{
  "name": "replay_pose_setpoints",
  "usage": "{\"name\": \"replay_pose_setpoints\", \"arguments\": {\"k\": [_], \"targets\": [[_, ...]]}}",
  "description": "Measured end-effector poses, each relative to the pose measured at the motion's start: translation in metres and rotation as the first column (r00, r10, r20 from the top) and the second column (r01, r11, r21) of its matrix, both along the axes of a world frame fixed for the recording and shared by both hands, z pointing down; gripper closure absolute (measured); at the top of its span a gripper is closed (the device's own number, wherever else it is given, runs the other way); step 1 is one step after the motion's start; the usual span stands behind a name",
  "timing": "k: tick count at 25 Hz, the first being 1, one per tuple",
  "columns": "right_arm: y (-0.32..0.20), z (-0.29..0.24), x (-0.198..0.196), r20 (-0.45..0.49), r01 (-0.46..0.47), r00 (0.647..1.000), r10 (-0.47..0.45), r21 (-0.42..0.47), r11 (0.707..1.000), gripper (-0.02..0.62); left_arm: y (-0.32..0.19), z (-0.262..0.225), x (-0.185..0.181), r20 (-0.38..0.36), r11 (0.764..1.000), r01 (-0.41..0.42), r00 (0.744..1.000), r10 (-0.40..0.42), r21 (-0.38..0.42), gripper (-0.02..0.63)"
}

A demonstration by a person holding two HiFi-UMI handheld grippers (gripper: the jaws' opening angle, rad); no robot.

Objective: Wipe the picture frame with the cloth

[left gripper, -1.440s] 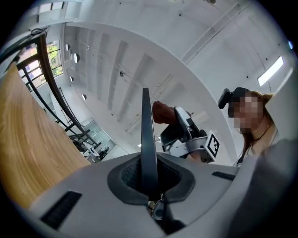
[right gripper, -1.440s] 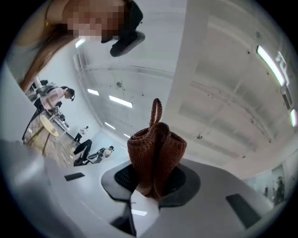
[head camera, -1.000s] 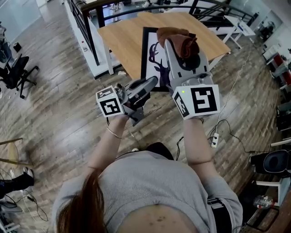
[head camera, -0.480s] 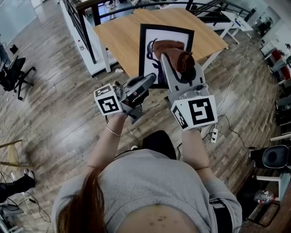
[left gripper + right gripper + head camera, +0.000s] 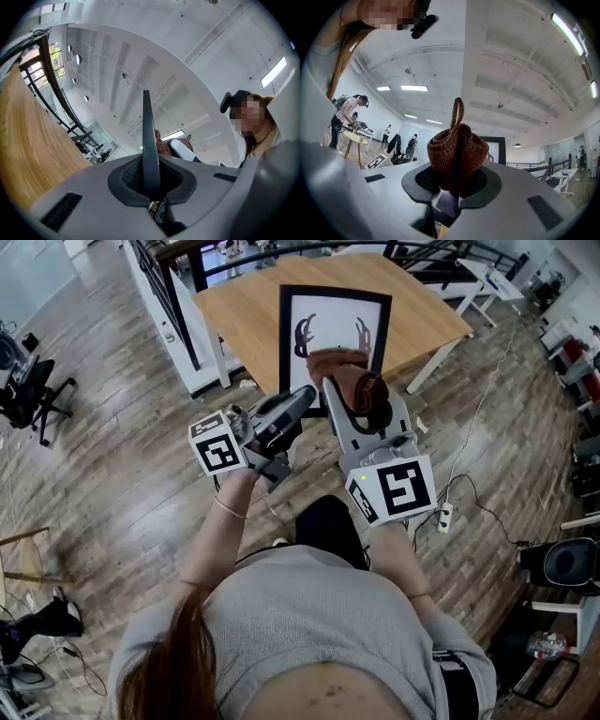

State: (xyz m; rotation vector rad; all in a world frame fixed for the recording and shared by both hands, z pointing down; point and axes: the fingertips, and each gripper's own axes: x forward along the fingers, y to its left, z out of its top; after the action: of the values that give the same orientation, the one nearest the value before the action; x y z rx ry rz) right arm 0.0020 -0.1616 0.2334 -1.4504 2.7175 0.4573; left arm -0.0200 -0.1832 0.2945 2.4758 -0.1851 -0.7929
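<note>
The left tool is pinching the black rectangular picture frame by its edge. The right tool is squeezing the brown knitted cloth. Wiping is just starting, I think, so next the cloth needs pressing on the frame.

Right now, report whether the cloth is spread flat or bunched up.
Bunched up. The brown cloth is a wadded lump clamped in the right gripper, with folds showing and a loop sticking up; no part lies spread.

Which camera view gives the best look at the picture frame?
The head view: the picture frame faces it, black border and antler print visible, lower part covered by the cloth. The left gripper view shows only its thin edge between the jaws; the right gripper view only a corner behind the cloth.
</note>
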Motion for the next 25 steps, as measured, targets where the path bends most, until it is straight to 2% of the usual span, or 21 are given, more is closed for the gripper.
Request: {"name": "replay_pose_setpoints", "arguments": {"k": [5,13,19,25], "targets": [[0.01,0.016,0.0,-0.008,0.039,0.999,-0.04,-0.046,0.998,0.499,-0.001,-0.003,-0.002,-0.018,1.0,0.03,0.999,-0.03,-0.009,0.586],[0.018,0.039,0.009,-0.001,0.052,0.999,-0.052,-0.101,0.994,0.499,-0.005,0.0,-0.001,-0.05,0.999,0.042,0.998,-0.043,-0.018,0.586],[0.021,0.052,0.008,-0.019,0.053,0.998,-0.056,-0.127,0.991,0.499,-0.007,0.004,-0.002,-0.015,0.999,0.042,0.999,-0.042,-0.004,0.586],[0.022,0.064,0.004,-0.076,0.056,0.995,-0.068,-0.156,0.986,0.499,-0.012,0.01,-0.003,0.006,0.999,0.041,0.999,-0.041,0.0,0.587]]}}
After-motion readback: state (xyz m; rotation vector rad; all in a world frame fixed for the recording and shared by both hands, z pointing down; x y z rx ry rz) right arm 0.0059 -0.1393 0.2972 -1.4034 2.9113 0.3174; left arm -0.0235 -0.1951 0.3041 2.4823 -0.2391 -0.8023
